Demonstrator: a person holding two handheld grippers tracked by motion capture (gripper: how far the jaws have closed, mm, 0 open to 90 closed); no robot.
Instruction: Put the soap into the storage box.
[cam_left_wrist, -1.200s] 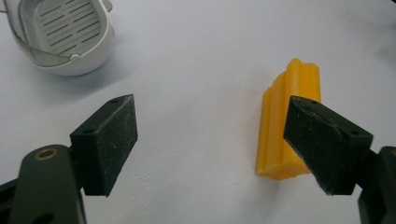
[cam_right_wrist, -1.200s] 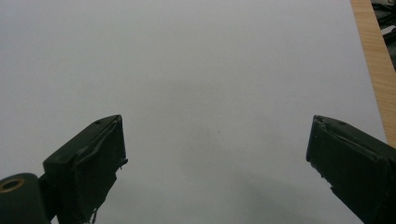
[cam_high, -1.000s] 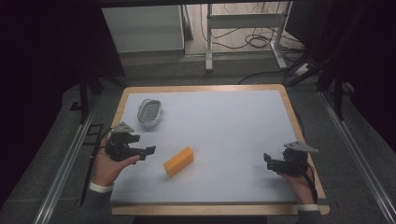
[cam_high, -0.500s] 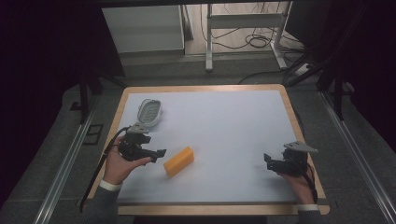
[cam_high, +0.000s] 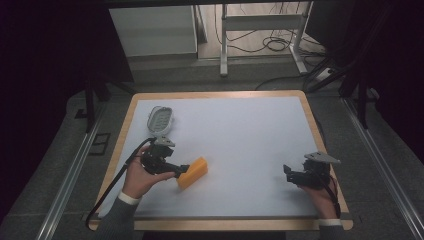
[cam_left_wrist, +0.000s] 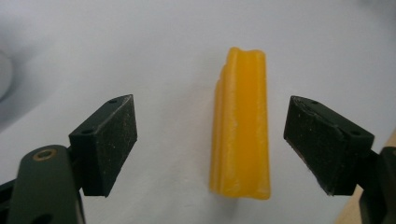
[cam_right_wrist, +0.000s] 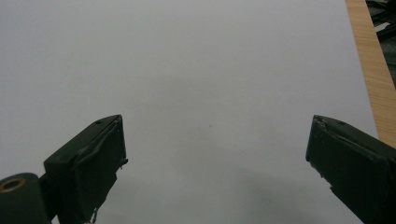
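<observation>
**Jaws wide around the yellow block**

White sheet over a wood-rimmed table (cam_high: 306, 107), dark floor all round — that's your stage. Your left gripper (cam_left_wrist: 210, 149) is right at the ridged yellow-orange plastic block (cam_left_wrist: 242, 126), which lies flat on the sheet at front left. Its jaws stand spread, one on each side of the block, neither pad touching it. From above, your left gripper (cam_high: 176, 168) meets the block's (cam_high: 194, 172) near end. Your right gripper (cam_right_wrist: 215, 163) sits low at the table's front right, well apart, jaws spread wide over bare white sheet. An oval grey-rimmed dish (cam_high: 161, 119) rests at the far left — untouched.
</observation>
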